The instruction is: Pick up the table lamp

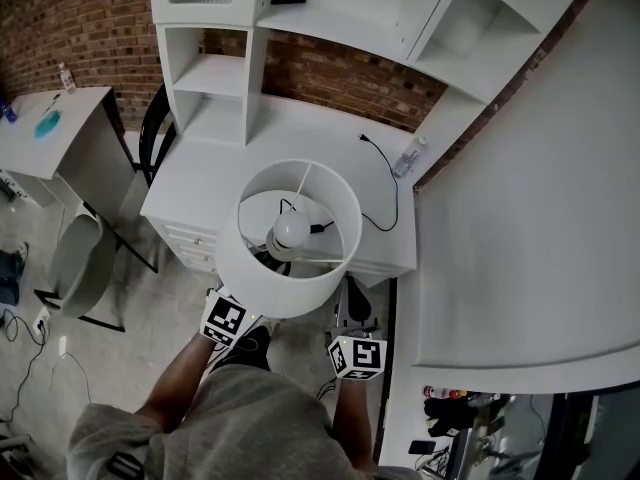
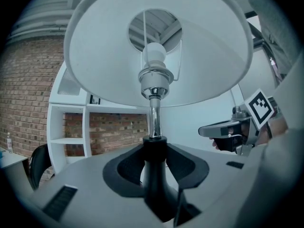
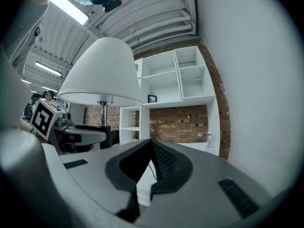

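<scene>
The table lamp has a white drum shade [image 1: 272,290] with a bulb [image 1: 290,230] inside, seen from above in the head view. It hangs in front of the white desk [image 1: 330,138]. In the left gripper view my left gripper [image 2: 154,161] is shut on the lamp's black lower stem [image 2: 153,172], below the chrome tube [image 2: 154,120] and the shade [image 2: 156,46]. My right gripper [image 3: 152,144] stands apart to the lamp's right, tips together with nothing between them. The shade hides both grippers' tips in the head view; only their marker cubes [image 1: 226,320] [image 1: 358,358] show.
A black cord [image 1: 385,183] and a small clear bottle [image 1: 408,158] lie on the desk. White shelves [image 1: 215,78] stand against a brick wall behind it. A grey chair [image 1: 85,258] and a side table [image 1: 50,133] are at the left. A white wall [image 1: 530,218] runs along the right.
</scene>
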`<state>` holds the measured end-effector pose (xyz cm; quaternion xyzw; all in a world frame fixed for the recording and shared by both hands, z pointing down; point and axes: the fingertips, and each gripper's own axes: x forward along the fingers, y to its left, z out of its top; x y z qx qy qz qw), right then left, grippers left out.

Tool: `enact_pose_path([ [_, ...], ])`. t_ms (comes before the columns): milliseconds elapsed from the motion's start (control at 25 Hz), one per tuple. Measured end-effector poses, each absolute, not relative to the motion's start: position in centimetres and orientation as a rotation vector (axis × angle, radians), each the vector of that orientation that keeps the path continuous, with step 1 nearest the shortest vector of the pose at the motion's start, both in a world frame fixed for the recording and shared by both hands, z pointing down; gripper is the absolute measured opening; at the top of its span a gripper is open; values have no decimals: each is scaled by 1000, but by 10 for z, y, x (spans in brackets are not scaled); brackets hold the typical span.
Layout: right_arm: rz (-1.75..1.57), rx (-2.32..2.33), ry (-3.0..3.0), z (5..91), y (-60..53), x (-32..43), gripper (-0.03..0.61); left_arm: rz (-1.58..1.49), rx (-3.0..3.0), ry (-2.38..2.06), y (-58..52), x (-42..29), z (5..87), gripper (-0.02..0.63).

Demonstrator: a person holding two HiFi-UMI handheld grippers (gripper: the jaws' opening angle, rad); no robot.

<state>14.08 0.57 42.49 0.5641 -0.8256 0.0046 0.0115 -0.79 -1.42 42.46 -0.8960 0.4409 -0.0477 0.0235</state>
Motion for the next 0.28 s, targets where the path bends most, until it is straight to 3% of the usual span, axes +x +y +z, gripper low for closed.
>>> enact_pose_path([
  [280,25,1762,-2574,428,5,142,21,-168,-2769,1369,-15,-7,430,140],
])
